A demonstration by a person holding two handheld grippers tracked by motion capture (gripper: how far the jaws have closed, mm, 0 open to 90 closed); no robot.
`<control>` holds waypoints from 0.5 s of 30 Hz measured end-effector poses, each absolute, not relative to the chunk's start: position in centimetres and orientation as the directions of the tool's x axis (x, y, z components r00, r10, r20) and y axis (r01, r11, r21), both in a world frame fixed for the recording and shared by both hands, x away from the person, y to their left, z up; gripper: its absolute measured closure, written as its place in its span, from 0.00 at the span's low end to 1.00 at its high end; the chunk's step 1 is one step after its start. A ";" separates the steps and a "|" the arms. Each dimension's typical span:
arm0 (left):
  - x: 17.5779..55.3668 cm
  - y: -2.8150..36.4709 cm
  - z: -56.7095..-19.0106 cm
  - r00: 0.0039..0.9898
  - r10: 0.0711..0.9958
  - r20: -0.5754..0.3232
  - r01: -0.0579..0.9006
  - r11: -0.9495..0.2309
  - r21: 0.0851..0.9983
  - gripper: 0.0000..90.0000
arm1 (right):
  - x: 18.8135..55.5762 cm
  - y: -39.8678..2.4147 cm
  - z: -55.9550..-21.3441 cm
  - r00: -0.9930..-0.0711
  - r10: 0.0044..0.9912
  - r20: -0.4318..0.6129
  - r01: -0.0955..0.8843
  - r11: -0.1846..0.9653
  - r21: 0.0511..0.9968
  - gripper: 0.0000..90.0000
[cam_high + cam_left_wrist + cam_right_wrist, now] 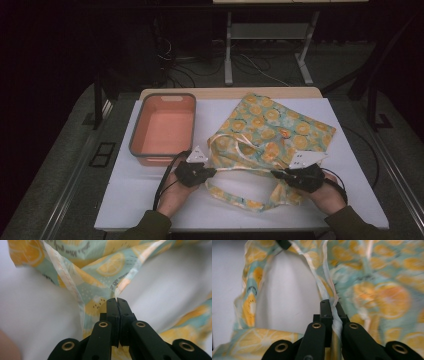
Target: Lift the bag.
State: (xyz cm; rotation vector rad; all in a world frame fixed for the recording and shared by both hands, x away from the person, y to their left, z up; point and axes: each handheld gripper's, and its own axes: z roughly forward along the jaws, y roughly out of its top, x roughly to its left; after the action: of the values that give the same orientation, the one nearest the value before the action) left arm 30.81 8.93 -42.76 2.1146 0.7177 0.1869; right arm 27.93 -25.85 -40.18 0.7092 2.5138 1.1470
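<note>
On white table [150, 200], right of orange bin [163, 127]: both grippers, left gripper [117, 300] and right gripper [331, 303], clamped on lemon-print bag's [272, 127] rim; next, probably lifting toward bin.

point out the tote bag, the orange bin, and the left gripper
tote bag [272, 122]: high view, on the lemon-print body.
orange bin [165, 131]: high view, on its bare inner floor.
left gripper [117, 300]: left gripper view, at its jaw tips, shut on the bag's edge.

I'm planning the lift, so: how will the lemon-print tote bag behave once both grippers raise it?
The tote bag will probably sag: its thin fabric lies creased and flat. It looks light. The left gripper and right gripper each pinch only an edge, so it may slip.
</note>
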 end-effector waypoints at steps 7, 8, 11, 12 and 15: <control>31.4 8.6 -39.8 0.815 0.566 -0.123 0.345 -0.305 0.888 0.99 | 30.4 -27.6 -37.5 -0.775 0.624 -0.099 0.279 0.478 0.833 1.00; 31.5 8.5 -39.5 0.816 0.566 -0.120 0.335 -0.293 0.896 0.99 | 30.7 -27.7 -37.1 -0.766 0.635 -0.100 0.277 0.466 0.841 1.00; 31.6 8.3 -38.6 0.817 0.567 -0.111 0.309 -0.267 0.913 0.99 | 31.6 -28.0 -35.8 -0.747 0.655 -0.111 0.249 0.431 0.867 1.00; 31.6 8.2 -38.4 0.816 0.568 -0.106 0.301 -0.262 0.917 0.99 | 31.8 -28.1 -35.3 -0.742 0.661 -0.111 0.239 0.415 0.878 1.00; 31.7 8.0 -37.6 0.819 0.566 -0.097 0.277 -0.241 0.930 0.99 | 32.2 -28.4 -33.5 -0.723 0.681 -0.119 0.202 0.373 0.906 1.00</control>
State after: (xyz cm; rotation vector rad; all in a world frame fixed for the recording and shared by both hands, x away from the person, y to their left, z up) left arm 31.67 8.05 -37.64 1.8359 0.6410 0.3085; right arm 32.17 -28.36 -33.52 0.7608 2.1577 1.3241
